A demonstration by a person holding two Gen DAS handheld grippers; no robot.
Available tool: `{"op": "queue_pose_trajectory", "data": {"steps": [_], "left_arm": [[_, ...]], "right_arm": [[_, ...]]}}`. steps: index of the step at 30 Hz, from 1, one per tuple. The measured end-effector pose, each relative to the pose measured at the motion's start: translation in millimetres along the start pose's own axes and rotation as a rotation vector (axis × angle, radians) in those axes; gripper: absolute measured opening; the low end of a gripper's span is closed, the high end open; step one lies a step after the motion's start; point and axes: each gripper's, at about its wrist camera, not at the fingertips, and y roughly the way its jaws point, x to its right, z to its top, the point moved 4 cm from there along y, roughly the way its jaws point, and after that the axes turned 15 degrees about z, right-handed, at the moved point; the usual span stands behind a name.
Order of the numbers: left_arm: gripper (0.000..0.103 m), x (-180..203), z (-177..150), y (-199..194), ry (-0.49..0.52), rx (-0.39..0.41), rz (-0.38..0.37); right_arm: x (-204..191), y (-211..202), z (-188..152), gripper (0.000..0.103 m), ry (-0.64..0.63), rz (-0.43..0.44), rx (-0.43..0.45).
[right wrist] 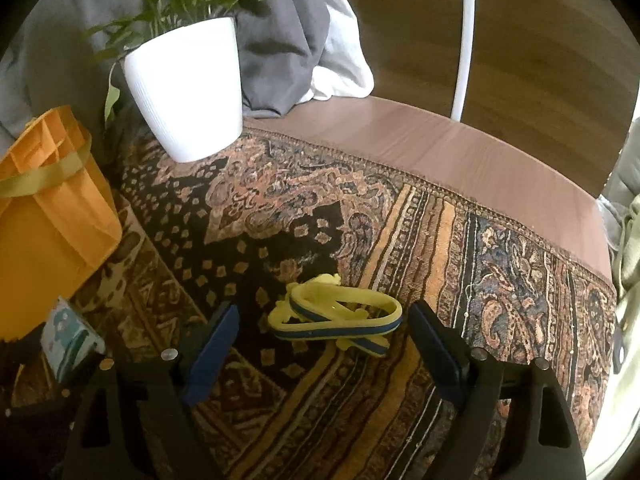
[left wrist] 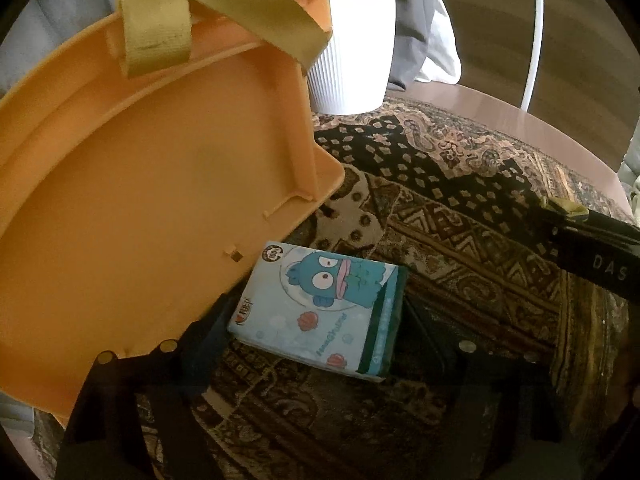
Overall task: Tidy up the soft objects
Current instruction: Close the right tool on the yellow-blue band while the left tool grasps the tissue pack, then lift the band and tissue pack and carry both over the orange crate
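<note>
Tissue pack (left wrist: 320, 308) lies between my left gripper (left wrist: 316, 332) fingers, long axis running away from me, jaws wide around it, pads not visibly pressing. My right gripper (right wrist: 324, 336), also wide and holding nothing, straddles the yellow band (right wrist: 340, 316), which lies crosswise. Both rest on the patterned rug (right wrist: 280, 216) over a wooden table (right wrist: 440, 136); the orange bag (left wrist: 140, 180) stands left, touching the pack's far corner.

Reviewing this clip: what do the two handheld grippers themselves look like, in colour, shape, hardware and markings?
Both are black plastic two-finger tools. The left gripper and the right gripper each have angular black finger arms with cut-out slots, round silver pivot pins, and dark blue flat pads on the inner finger faces. In the left wrist view, the right tool's black body carries pale lettering reading "DAS". No sleeves or cables are visible.
</note>
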Motion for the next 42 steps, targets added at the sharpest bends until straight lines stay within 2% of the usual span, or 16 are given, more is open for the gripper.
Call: {"op": "queue_pose_trajectory", "data": {"steps": [6,8,9,10,20,30,42], "left_arm": [[0.081,1.9,-0.7,-1.2,-0.001,-0.008,0.023],[0.08,1.9,-0.8,-1.7,-0.014,-0.015,0.03],[0.08,1.9,-0.9,-1.9,-0.021,-0.018,0.035],[0.08,2.1,-0.8,-2.2,-0.025,-0.02,0.038],[0.08,4.3,-2.2,-9.6,-0.06,-0.035,0.057],[0.08,3.5,-2.2,-45.7,-0.132,-0.014,0.084],[0.08,-12.4,0.0,-104.7,-0.282,0.032,0.193]], "right_arm": [[2.8,4.5,0.1,0.077,-0.013,0.017,-0.024],[3.3,3.5,0.0,0.071,-0.029,0.015,-0.026],[3.5,3.4,0.3,0.064,-0.037,0.011,-0.027],[3.8,2.9,0.7,0.062,-0.043,0.013,-0.028],[4.6,-7.3,-3.5,0.062,-0.075,0.076,-0.037],[-8.0,-32.3,0.9,0.062,-0.17,0.154,0.013],[-30.3,-70.2,13.9,0.062,-0.3,0.316,0.063]]}}
